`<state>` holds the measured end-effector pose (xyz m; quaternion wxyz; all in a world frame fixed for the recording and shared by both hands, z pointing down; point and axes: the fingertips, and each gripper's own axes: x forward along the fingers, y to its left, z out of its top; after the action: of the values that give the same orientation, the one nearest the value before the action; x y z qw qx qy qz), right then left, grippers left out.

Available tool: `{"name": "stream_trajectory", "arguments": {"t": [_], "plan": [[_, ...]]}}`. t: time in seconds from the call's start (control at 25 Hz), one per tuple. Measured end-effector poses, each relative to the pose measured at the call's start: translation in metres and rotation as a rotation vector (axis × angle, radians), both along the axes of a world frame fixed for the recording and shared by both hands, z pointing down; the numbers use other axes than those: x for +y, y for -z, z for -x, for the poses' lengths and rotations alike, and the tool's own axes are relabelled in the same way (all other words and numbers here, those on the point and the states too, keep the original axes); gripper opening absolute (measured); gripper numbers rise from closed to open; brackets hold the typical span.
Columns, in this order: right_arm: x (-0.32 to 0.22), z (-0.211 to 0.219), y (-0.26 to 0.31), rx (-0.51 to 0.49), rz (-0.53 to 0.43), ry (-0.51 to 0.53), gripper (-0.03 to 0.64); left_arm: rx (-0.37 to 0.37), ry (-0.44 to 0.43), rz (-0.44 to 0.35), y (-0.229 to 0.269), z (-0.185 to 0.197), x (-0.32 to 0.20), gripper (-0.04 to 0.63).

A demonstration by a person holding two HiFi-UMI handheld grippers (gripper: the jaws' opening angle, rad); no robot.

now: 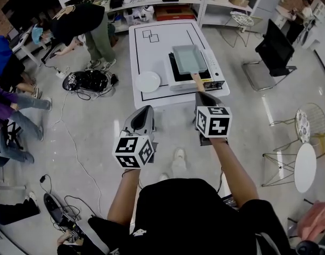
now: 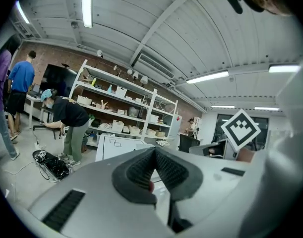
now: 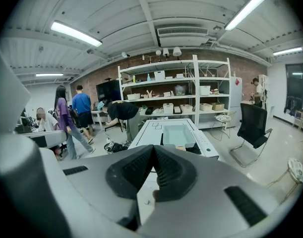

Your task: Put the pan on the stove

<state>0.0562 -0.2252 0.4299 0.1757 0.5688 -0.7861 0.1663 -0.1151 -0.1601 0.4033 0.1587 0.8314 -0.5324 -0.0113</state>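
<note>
Pan (image 1: 190, 59) sits on stove (image 1: 174, 77) on tabletop (image 1: 143, 49). Its handle points at right gripper (image 1: 202, 96). Right gripper and left gripper (image 1: 145, 111): jaws together, empty. Risk: forward drift clips handle, skews pan.

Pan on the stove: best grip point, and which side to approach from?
Grip the wooden handle. It sticks out flat from the pan's near wall, over the stove's front edge and toward the person. Come in from the table's near side, along the handle, with the jaws closing across its width. The pan's walls look too broad for a sure pinch.
</note>
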Motion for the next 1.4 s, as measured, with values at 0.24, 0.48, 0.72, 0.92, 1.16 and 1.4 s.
{"name": "stream_trajectory", "arguments": {"t": [0.24,0.48,0.72,0.92,1.16,1.4], "plan": [[0.050,0.006,0.021,-0.034,-0.074,-0.005,0.003,-0.015,-0.035,-0.011,0.005,0.000,0.042,0.008],[0.093,0.022,0.036,-0.015,-0.139,0.024,0.003,-0.025,-0.061,-0.035,0.011,0.004,0.075,0.008],[0.118,0.035,0.055,-0.044,-0.245,0.072,0.003,-0.018,-0.079,-0.052,0.015,0.005,0.093,0.008],[0.124,0.037,0.064,-0.051,-0.265,0.108,0.003,-0.011,-0.101,-0.060,0.023,-0.003,0.096,0.008],[0.124,0.032,0.068,-0.034,-0.293,0.137,0.003,0.004,-0.096,-0.085,0.034,-0.013,0.089,0.008],[0.123,0.013,0.075,-0.037,-0.302,0.137,0.002,0.003,-0.066,-0.100,0.045,-0.028,0.088,0.008]]}}
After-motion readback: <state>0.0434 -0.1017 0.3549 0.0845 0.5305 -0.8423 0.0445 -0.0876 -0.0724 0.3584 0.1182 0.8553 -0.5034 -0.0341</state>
